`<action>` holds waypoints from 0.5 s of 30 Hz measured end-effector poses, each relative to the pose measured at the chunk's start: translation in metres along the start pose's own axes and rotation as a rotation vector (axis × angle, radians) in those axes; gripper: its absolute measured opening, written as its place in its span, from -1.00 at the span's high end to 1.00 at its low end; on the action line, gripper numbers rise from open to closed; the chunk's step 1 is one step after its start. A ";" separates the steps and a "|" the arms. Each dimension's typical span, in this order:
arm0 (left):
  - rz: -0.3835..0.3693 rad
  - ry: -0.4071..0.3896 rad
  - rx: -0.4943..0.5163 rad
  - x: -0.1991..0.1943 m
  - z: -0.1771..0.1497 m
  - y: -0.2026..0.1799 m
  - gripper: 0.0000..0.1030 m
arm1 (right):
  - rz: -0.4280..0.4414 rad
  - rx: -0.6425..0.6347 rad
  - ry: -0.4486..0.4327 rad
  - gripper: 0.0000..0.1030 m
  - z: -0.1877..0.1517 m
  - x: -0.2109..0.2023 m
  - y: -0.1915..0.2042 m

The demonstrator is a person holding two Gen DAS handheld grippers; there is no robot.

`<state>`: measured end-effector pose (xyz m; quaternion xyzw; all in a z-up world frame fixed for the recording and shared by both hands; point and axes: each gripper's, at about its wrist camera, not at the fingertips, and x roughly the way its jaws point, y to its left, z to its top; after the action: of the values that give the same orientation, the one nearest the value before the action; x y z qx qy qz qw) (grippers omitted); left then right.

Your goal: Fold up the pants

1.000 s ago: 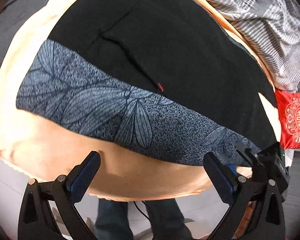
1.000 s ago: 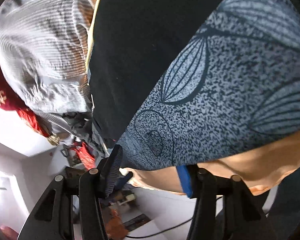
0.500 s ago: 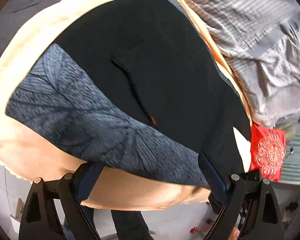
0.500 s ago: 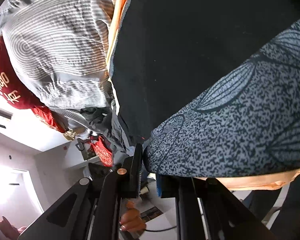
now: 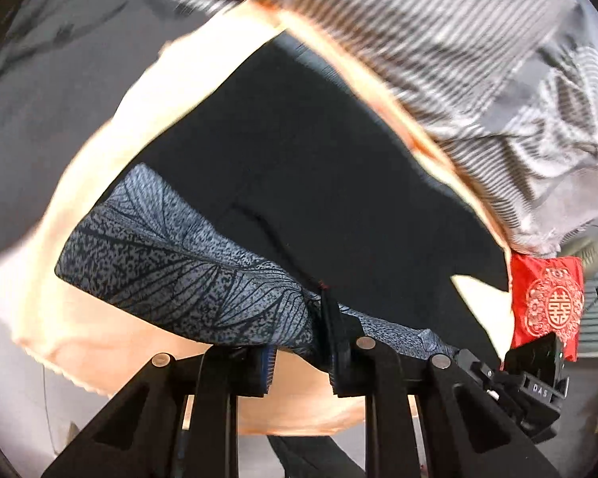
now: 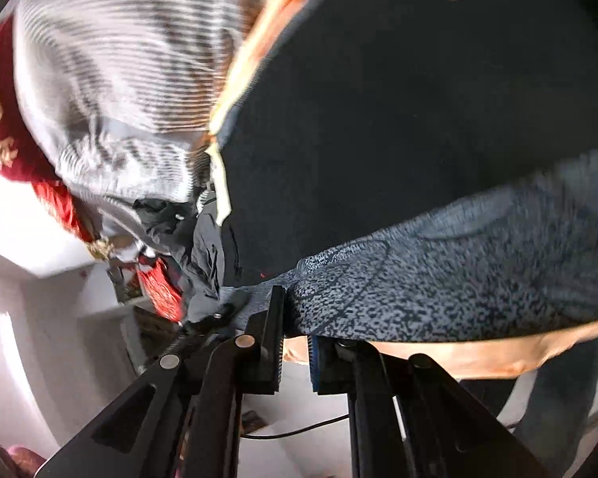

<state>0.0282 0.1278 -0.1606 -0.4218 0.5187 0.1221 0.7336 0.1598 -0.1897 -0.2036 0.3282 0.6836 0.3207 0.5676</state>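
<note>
Black pants [image 5: 339, 167] with a patterned waistband [image 5: 171, 275] lie on the peach cover [image 5: 111, 139], waistband at the near edge; left gripper [image 5: 299, 342], wide a second ago, is closing on the band; right gripper [image 6: 295, 338] pinches its corner (both lifting, blurred); fold likely starting.

Home bedroom: striped bedding [image 5: 438, 40], red cushion [image 5: 546, 302].
</note>
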 end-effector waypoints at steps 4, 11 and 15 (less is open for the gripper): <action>-0.023 -0.037 0.026 -0.006 0.037 -0.028 0.58 | -0.034 -0.098 0.018 0.78 0.038 -0.011 0.038; 0.047 -0.085 0.067 0.035 0.114 -0.076 0.58 | -0.086 -0.191 0.081 0.78 0.140 0.007 0.073; 0.120 -0.090 0.070 0.080 0.158 -0.089 0.58 | -0.086 -0.146 0.121 0.79 0.200 0.032 0.068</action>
<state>0.2212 0.1702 -0.1689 -0.3579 0.5135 0.1664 0.7619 0.3580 -0.1109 -0.1968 0.2363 0.7048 0.3643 0.5610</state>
